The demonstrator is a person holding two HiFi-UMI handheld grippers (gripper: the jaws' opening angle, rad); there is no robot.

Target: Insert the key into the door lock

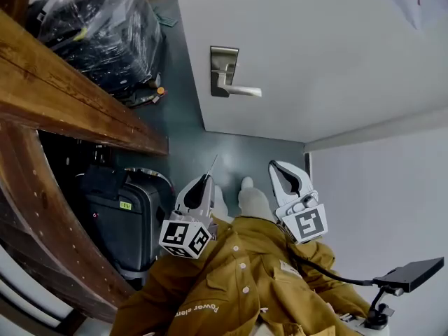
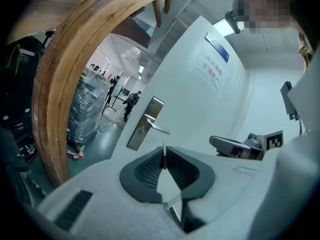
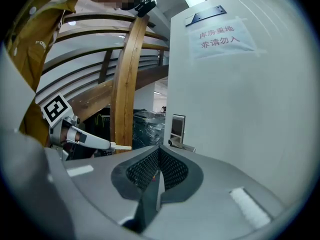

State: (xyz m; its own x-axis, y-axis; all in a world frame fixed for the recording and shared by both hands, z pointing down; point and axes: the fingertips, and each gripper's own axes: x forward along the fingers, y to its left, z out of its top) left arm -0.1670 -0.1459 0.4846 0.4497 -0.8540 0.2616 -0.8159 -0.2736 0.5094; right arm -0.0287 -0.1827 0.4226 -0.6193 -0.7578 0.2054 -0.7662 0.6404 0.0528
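Head view: left gripper [image 1: 204, 182] near 6 o'clock, jaws squeezed on key [image 1: 211, 166], thin blade poking toward 12. Right gripper [image 1: 278, 169] at its 3 o'clock, close by, jaws closed, holding nothing. Door handle [image 1: 225, 72] at 12, well apart from key tip. White door [image 1: 315, 47] bottom edge runs across above both grippers, strip of grey floor [image 1: 210, 145] between. Wooden beam [image 1: 70, 96] and black suitcase [image 1: 122, 215] crowd 9 o'clock side. Wall [image 1: 378, 187] at 3.
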